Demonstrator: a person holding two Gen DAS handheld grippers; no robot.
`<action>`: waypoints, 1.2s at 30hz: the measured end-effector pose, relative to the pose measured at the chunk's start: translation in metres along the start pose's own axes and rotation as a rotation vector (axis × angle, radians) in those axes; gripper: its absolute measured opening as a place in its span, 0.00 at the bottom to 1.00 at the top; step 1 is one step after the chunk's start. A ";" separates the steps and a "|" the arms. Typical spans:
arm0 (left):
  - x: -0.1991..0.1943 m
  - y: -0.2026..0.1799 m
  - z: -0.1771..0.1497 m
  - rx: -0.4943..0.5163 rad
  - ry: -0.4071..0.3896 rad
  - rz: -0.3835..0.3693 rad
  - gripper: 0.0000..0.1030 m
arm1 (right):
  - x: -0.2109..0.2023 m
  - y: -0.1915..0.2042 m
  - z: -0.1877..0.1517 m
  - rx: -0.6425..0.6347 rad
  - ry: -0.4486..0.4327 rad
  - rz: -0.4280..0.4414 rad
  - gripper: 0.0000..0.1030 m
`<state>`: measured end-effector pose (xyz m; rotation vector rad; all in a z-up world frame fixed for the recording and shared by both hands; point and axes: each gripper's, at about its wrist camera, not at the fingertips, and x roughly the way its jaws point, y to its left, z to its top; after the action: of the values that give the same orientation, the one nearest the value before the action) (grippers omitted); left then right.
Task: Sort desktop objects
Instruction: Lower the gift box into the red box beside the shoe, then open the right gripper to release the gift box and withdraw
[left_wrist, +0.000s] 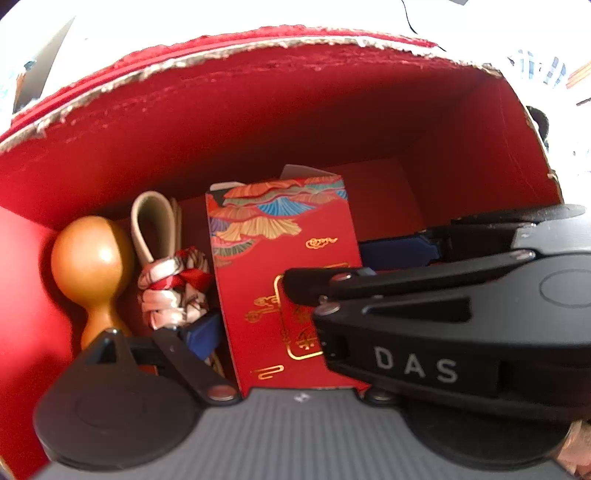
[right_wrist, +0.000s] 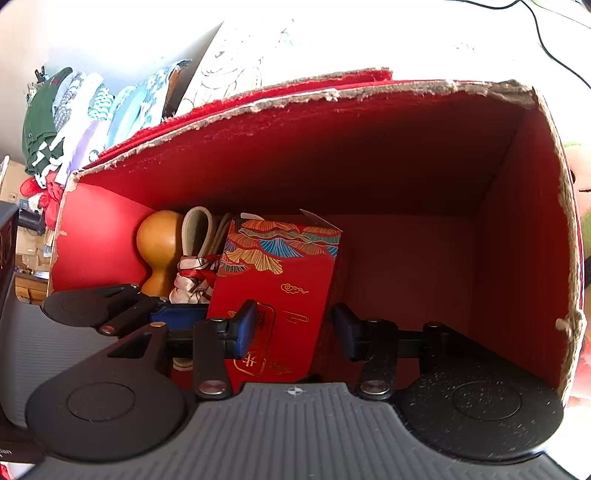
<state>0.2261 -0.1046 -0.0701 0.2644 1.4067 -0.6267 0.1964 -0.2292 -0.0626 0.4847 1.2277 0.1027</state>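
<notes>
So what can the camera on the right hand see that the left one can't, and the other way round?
Only the left wrist view shows the other gripper crossing in front, marked DAS. Only the right wrist view shows the stack of folded cloth outside the big red box, and that box's bare right half. Both show the wooden gourd, the tied ribbon bundle and the patterned red carton inside.
</notes>
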 end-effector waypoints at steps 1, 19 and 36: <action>0.000 0.000 -0.001 -0.002 -0.001 0.002 0.85 | 0.000 0.000 -0.001 0.000 -0.004 0.002 0.46; -0.014 0.002 0.003 -0.028 -0.047 0.025 0.87 | -0.004 0.004 -0.009 -0.007 -0.157 0.045 0.46; -0.024 -0.005 -0.004 0.003 -0.065 0.033 0.89 | -0.028 -0.018 -0.009 -0.008 -0.169 0.055 0.34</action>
<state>0.2195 -0.1005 -0.0471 0.2667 1.3362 -0.6049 0.1751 -0.2516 -0.0481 0.5104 1.0483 0.1112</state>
